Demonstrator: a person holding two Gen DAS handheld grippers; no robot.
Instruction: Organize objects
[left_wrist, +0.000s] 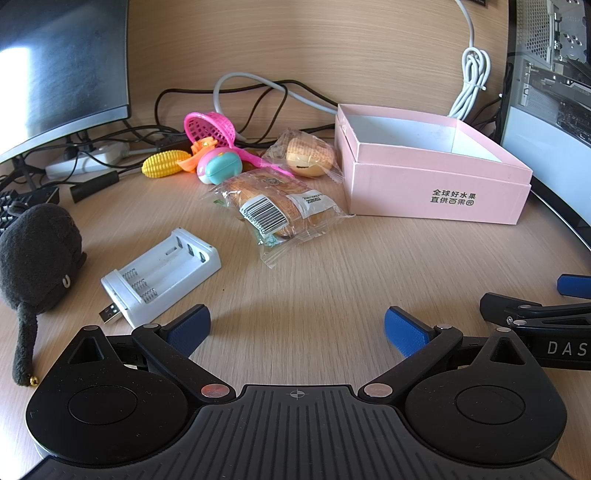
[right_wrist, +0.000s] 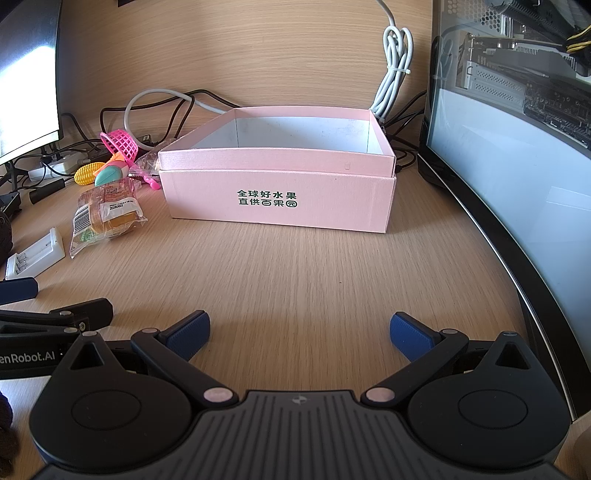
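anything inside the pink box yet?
Nothing visible: the pink box shows bare white inner walls and some floor. The floor strip just behind its front wall is hidden in both views.

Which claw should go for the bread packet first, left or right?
Left, probably. In the left wrist view the bread packet lies ahead of the open left claw. From the right claw, also open, it sits far off to the left, with the pink box straight ahead.

The left gripper (left_wrist: 297, 328) and right gripper (right_wrist: 300, 334) hang side by side, tilted downward. Both gape wide (nothing between the blue pads).
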